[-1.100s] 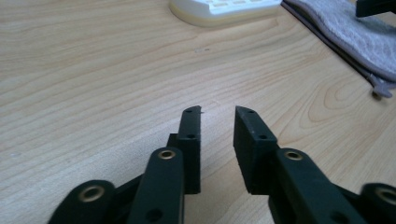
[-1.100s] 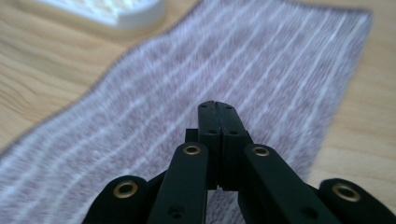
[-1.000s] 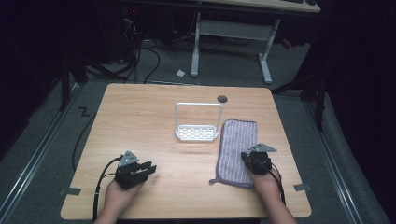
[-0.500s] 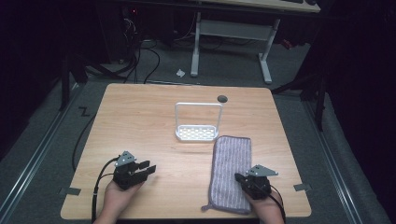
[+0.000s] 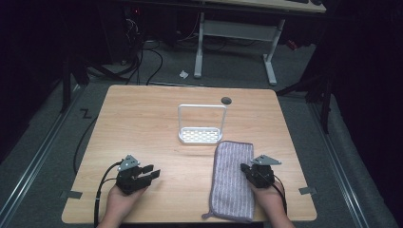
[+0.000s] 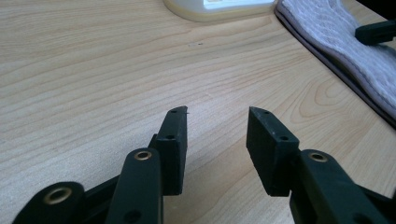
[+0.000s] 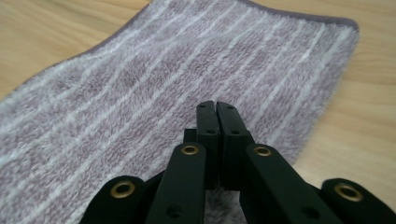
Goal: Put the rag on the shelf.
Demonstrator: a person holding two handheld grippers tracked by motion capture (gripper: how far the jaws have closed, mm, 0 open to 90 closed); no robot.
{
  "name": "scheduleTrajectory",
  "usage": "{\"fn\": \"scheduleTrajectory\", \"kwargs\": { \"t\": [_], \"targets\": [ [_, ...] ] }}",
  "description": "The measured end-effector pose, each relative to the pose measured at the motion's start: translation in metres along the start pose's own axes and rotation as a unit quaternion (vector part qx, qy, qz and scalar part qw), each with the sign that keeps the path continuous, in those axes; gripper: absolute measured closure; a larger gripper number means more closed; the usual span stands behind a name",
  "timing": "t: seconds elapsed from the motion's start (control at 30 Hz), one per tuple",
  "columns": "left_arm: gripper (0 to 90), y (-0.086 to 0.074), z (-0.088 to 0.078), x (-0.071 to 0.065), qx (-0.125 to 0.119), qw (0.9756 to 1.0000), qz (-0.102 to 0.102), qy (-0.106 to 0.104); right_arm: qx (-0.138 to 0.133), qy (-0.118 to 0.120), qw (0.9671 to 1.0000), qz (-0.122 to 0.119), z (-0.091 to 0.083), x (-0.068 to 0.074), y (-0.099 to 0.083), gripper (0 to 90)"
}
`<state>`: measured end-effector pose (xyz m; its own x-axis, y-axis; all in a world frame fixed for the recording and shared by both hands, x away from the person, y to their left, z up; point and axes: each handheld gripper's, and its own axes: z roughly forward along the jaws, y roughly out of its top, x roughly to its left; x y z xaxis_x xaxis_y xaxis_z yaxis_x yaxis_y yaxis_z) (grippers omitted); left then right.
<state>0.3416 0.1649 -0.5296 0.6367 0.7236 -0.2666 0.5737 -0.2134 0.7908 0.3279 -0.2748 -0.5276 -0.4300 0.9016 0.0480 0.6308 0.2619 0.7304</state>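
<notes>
— Under the right claw (image 7: 217,109), what do you see?
— Its jaws are pressed together, tips down on the towel (image 7: 177,74); whether any pile is pinched between them, I cannot tell.
— And the left claw (image 6: 217,128)?
— Jaws apart, holding nothing, low over bare worktop (image 6: 93,70).
— Where does the towel lie?
— Flat at the worktop's near right, just before the white rack (image 5: 201,124).
— How should it handle?
— Probably soft, light and limp. I'd pinch an edge or corner.
</notes>
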Motion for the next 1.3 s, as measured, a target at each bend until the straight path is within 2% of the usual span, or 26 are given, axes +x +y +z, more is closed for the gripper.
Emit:
{"fn": "scheduleTrajectory", "kwargs": {
  "t": [0.07,0.2,0.3,0.33,0.37,0.4,0.43,0.47,0.53,0.57,0.6,0.63,0.67,0.7,0.73,0.77,0.87,0.93,0.97,1.0,1.03,1.07,1.1,1.2,1.3],
  "targets": [
    [60.3,0.000,-0.001,-0.004,-0.001,1.0000,0.007,-0.002,0.001,0.021,0.9998,-0.006,-0.005,0.010,-0.006,89.2],
    [60.0,0.000,0.000,-0.011,0.000,0.9998,0.016,-0.007,0.003,0.035,0.9993,-0.011,-0.007,0.020,-0.009,89.2],
    [58.6,0.000,0.004,-0.019,0.005,0.9996,0.026,-0.012,0.004,0.044,0.9985,-0.033,-0.004,0.032,-0.006,89.1],
    [57.5,0.000,0.006,-0.024,0.008,0.9994,0.031,-0.015,0.003,0.052,0.9977,-0.044,0.000,0.041,-0.004,89.2],
    [56.8,0.000,0.006,-0.024,0.008,0.9994,0.031,-0.015,0.003,0.052,0.9977,-0.044,0.000,0.041,-0.004,89.2],
    [56.1,0.000,0.007,-0.027,0.008,0.9993,0.034,-0.016,0.004,0.062,0.9967,-0.053,0.003,0.050,-0.002,89.1],
    [56.1,0.000,0.007,-0.029,0.009,0.9991,0.041,-0.010,0.004,0.062,0.9967,-0.053,0.003,0.050,-0.002,89.1],
    [53.5,0.001,0.010,-0.033,0.012,0.9988,0.046,-0.009,0.002,0.073,0.9953,-0.063,0.007,0.059,0.000,89.0],
    [52.1,0.001,0.012,-0.034,0.012,0.9988,0.046,-0.012,0.003,0.080,0.9946,-0.066,0.008,0.063,0.001,89.0],
    [50.8,0.002,0.015,-0.037,0.012,0.9989,0.044,-0.014,0.003,0.085,0.9939,-0.070,0.010,0.068,0.002,89.0],
    [48.5,0.002,0.017,-0.038,0.012,0.9989,0.043,-0.014,0.002,0.089,0.9924,-0.085,0.012,0.078,0.003,89.0],
    [48.5,0.004,0.020,-0.040,0.012,0.9989,0.040,-0.020,0.002,0.089,0.9924,-0.085,0.012,0.078,0.003,89.0],
    [49.3,0.007,0.029,-0.046,0.008,0.9987,0.048,-0.012,0.002,0.093,0.9909,-0.097,0.014,0.085,0.004,88.9],
    [50.6,0.007,0.029,-0.046,0.008,0.9987,0.048,-0.012,0.002,0.093,0.9909,-0.097,0.014,0.085,0.004,88.9],
    [51.1,0.015,0.039,-0.053,0.015,0.9980,0.061,-0.005,0.001,0.094,0.9901,-0.104,0.015,0.090,0.005,88.9],
    [51.9,0.015,0.039,-0.053,0.015,0.9980,0.061,-0.005,0.001,0.094,0.9901,-0.104,0.015,0.090,0.005,88.9],
    [52.0,0.026,0.054,-0.059,0.020,0.9981,0.058,-0.003,0.000,0.095,0.9895,-0.108,0.015,0.092,0.005,88.9],
    [52.0,0.030,0.063,-0.064,0.028,0.9971,0.068,0.017,0.000,0.096,0.9895,-0.109,0.015,0.092,0.005,88.1],
    [51.9,0.032,0.072,-0.066,0.044,0.9961,0.068,0.035,-0.010,0.093,0.9898,-0.108,0.011,0.091,0.006,86.6],
    [52.0,0.032,0.072,-0.066,0.044,0.9961,0.068,0.035,-0.010,0.093,0.9898,-0.108,0.011,0.091,0.006,86.6],
    [53.1,0.032,0.078,-0.064,0.053,0.9956,0.062,0.046,-0.027,0.084,0.9910,-0.101,0.004,0.087,0.006,86.6],
    [56.5,0.031,0.081,-0.064,0.047,0.9954,0.066,0.052,-0.030,0.079,0.9917,-0.097,0.002,0.084,0.007,86.6],
    [60.1,0.031,0.084,-0.065,0.041,0.9948,0.072,0.060,-0.029,0.074,0.9929,-0.089,0.001,0.080,0.006,86.6],
    [65.1,0.035,0.092,-0.068,0.041,0.9943,0.074,0.064,-0.016,0.065,0.9944,-0.082,0.001,0.075,0.003,86.7],
    [68.7,0.045,0.102,-0.067,0.049,0.9935,0.083,0.061,0.003,0.067,0.9943,-0.083,0.002,0.072,-0.002,86.6]
  ]
}}
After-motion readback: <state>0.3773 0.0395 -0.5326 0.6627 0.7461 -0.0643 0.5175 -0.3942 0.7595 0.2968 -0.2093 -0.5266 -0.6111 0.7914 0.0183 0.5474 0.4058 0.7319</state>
